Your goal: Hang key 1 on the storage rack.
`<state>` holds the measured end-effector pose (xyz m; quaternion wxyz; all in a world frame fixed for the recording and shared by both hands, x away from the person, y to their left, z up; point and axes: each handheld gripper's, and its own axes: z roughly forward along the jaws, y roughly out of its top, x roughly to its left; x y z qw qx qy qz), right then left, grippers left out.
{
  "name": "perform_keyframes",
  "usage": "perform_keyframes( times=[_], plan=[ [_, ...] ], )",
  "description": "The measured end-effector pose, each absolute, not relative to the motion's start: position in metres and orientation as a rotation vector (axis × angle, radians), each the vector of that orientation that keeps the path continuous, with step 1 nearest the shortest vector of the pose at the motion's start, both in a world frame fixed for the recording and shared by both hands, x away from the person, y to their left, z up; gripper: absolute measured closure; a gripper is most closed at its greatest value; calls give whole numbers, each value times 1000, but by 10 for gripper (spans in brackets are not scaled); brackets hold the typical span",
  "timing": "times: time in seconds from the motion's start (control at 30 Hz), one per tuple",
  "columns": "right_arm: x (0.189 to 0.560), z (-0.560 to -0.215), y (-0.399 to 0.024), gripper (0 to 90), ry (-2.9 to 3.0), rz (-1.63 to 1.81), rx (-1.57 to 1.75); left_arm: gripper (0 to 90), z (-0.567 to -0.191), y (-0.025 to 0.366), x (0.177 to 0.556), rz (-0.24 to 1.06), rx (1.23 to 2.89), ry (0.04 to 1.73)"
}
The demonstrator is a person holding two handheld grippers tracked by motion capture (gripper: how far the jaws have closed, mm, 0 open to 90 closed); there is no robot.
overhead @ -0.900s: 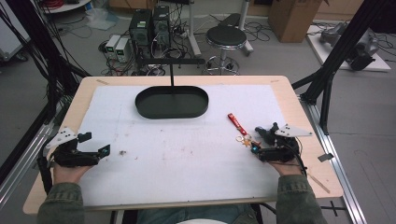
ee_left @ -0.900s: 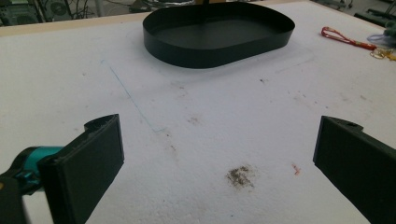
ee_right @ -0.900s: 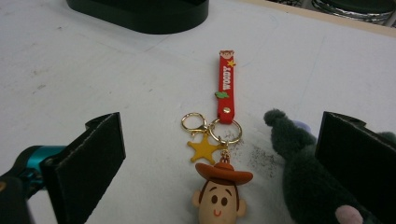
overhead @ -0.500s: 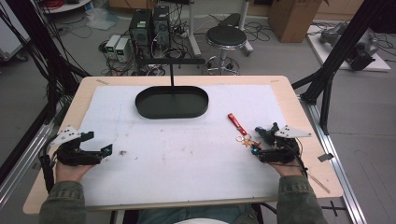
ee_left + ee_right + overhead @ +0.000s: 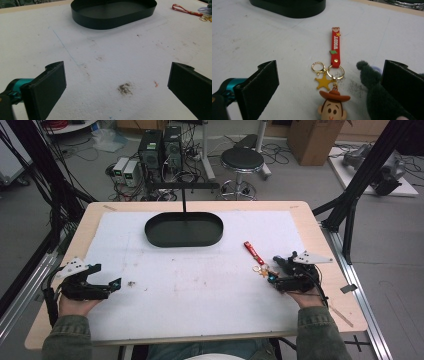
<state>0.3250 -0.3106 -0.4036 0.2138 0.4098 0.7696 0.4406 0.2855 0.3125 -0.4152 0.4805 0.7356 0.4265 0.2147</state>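
Black oval tray (image 5: 184, 229) on white mat (image 5: 200, 285), round stool (image 5: 242, 159) beyond

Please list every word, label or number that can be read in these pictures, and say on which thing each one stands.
"WOODY": in yellow letters along the red strap of the keychain, read in the right gripper view.
The small print at the top end of that strap is too small to read.
The black oval tray bears no text.

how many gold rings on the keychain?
2. A small clasp ring sits left of the red strap; a larger ring hangs at the strap's lower end, above the star. More may hide behind the cowboy head.
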Motion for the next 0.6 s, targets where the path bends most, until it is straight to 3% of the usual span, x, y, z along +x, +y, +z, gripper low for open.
perform_keyframes(
  times=[0.6],
  plan=[
    [373,-373,-293,6,2209,1203,1166,22,-418,314,284,503,1793,1053]
  ],
)
